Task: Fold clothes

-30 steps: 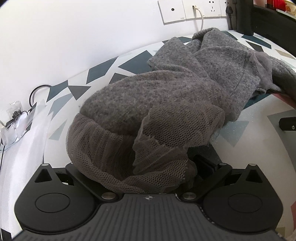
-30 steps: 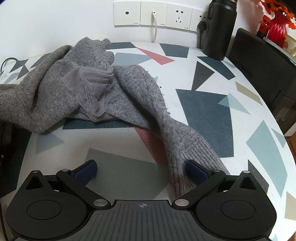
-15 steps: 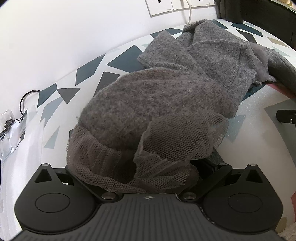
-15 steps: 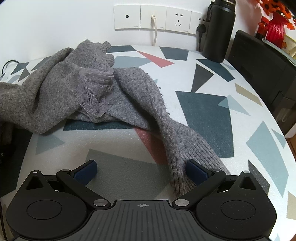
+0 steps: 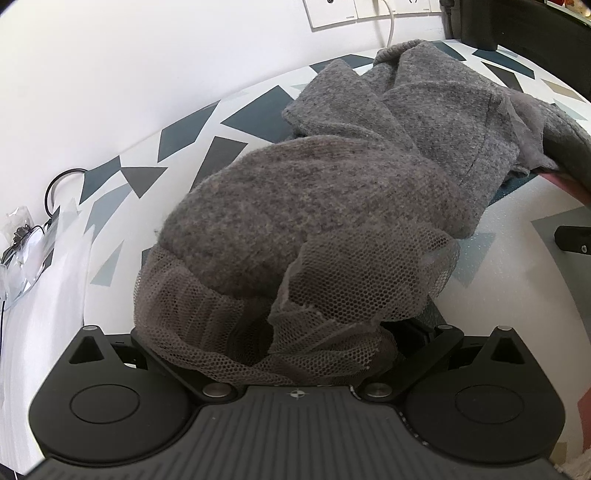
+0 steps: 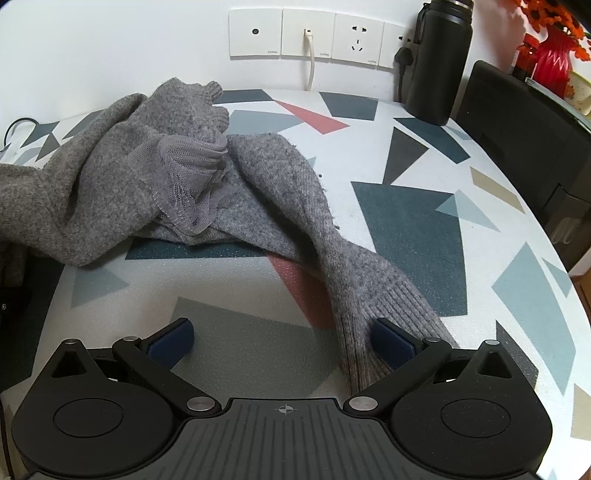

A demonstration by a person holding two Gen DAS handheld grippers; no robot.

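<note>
A white wall (image 6: 110,55) with a row of socket plates (image 6: 306,35) is seen behind a table (image 6: 424,221) patterned with coloured triangles; a black chair (image 6: 517,122) stands at right.

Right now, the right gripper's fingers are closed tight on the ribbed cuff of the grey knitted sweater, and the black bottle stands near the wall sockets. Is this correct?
Not quite. The right wrist view shows the right gripper with its fingers wide open; the ribbed cuff of the grey knitted sweater only lies against the right-hand finger. The black bottle does stand near the wall sockets.
</note>
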